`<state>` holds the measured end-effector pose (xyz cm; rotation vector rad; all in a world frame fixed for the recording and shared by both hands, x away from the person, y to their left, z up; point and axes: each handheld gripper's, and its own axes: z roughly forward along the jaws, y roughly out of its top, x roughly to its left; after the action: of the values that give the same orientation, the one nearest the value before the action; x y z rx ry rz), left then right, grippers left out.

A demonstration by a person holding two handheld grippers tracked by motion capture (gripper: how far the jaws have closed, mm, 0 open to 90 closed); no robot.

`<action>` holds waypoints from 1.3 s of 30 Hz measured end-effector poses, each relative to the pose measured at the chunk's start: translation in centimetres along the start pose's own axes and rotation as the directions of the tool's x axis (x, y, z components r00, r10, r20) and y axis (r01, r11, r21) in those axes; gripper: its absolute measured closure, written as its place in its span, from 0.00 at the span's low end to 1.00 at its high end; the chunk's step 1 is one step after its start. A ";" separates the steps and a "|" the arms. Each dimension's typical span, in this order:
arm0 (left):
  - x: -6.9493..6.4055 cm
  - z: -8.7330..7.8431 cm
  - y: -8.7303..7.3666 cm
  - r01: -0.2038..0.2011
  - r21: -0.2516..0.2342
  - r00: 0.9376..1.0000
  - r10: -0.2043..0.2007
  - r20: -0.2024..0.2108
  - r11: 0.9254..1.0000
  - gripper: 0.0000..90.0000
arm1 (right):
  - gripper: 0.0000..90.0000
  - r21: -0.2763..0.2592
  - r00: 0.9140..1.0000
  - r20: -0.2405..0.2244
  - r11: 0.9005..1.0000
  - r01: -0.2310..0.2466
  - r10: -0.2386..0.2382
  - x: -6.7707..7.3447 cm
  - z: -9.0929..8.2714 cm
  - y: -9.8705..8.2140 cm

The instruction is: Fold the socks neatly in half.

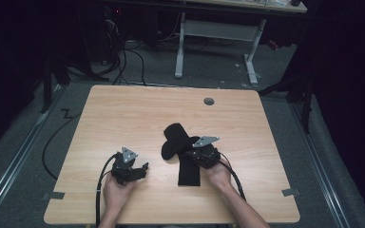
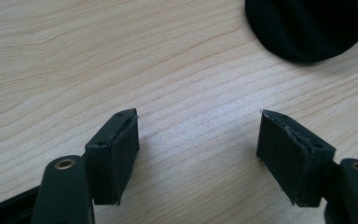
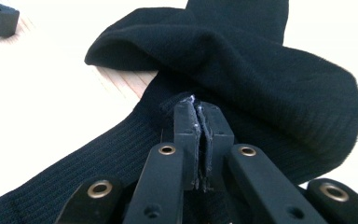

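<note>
Ribbed black sock (image 3: 261,84) pinched by right gripper (image 3: 198,109) jaws (left gripper (image 2: 198,140) jaws spread)

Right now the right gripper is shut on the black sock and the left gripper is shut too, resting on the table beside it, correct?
Not quite. The left gripper is open: the left gripper view shows its jaws standing wide apart over bare table, nothing between them. The rest holds: the right gripper is shut on the black sock.
</note>
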<state>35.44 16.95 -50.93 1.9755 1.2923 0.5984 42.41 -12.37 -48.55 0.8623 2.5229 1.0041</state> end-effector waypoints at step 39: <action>0.0 0.0 0.0 0.000 0.000 1.000 0.000 0.000 1.000 0.33 | 0.97 -0.065 0.994 -0.049 0.994 0.090 -0.093 2.4 -3.8 0.0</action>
<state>35.45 16.93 -50.94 1.9757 1.2921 0.5992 38.76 -12.88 -45.93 0.7051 2.5340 1.0830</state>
